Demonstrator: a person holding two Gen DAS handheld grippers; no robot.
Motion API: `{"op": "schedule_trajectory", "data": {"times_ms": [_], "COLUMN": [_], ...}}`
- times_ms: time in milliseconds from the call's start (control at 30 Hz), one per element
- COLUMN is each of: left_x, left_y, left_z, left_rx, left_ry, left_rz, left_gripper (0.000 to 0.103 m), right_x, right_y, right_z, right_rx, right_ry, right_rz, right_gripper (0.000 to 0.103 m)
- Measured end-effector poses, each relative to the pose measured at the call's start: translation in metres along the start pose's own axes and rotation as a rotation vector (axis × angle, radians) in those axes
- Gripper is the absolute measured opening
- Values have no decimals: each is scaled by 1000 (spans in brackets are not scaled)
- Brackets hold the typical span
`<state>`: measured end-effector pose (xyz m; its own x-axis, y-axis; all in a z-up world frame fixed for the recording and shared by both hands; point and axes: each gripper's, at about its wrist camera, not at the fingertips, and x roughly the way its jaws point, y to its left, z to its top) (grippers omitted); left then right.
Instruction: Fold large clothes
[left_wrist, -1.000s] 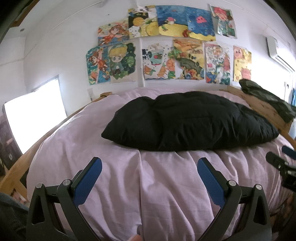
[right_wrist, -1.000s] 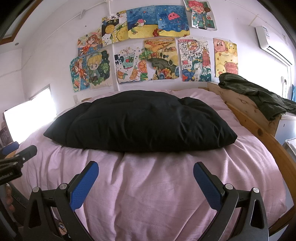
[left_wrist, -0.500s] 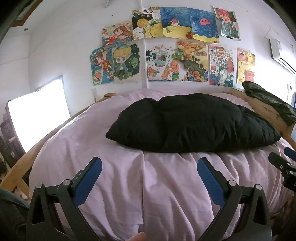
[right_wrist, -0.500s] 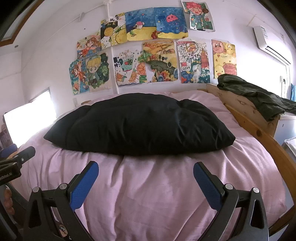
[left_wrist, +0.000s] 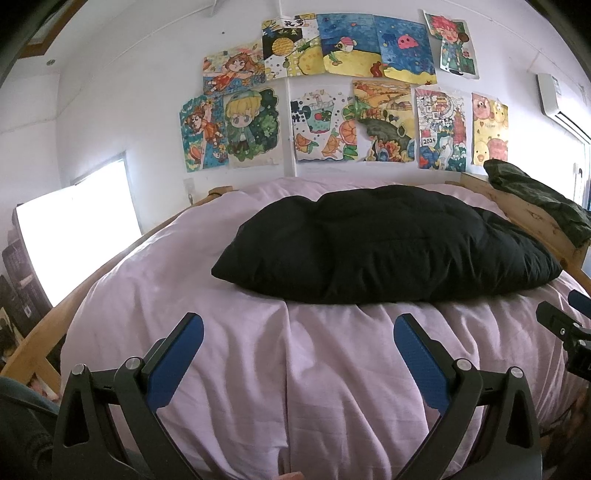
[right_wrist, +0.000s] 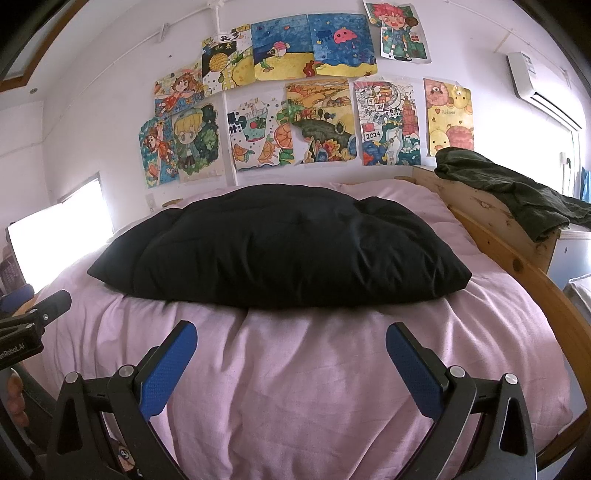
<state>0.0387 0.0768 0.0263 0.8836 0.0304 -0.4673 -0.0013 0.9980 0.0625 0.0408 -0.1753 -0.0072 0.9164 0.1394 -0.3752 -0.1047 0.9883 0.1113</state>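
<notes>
A bulky black padded garment (left_wrist: 388, 243) lies folded in a thick bundle across the middle of a bed with a pink cover (left_wrist: 258, 369). It also shows in the right wrist view (right_wrist: 280, 247). My left gripper (left_wrist: 297, 328) is open and empty above the near part of the bed, short of the bundle. My right gripper (right_wrist: 291, 332) is open and empty, also short of the bundle. The right gripper's fingertip (left_wrist: 554, 317) shows at the right edge of the left wrist view.
A wooden bed frame (right_wrist: 517, 258) runs along the right side, with a dark green garment (right_wrist: 509, 184) draped over its headboard corner. Drawings (right_wrist: 295, 103) cover the far wall. A bright window (left_wrist: 74, 236) is at the left. An air conditioner (right_wrist: 535, 85) hangs upper right.
Both grippers have lifted and tilted slightly, so the bundle sits a little lower and farther in the views. Both stay open and empty. The bundle has not moved.
</notes>
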Motion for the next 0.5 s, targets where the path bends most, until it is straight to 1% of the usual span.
{"op": "schedule_trajectory", "data": {"times_ms": [500], "left_x": [0], "left_y": [0], "left_z": [0], "left_rx": [2], "left_ry": [1], "left_rz": [-2], "left_gripper": [101], "right_x": [0], "right_y": [1], "right_z": [0], "right_rx": [0], "right_ry": [1], "right_rz": [0], "right_gripper": [103]}}
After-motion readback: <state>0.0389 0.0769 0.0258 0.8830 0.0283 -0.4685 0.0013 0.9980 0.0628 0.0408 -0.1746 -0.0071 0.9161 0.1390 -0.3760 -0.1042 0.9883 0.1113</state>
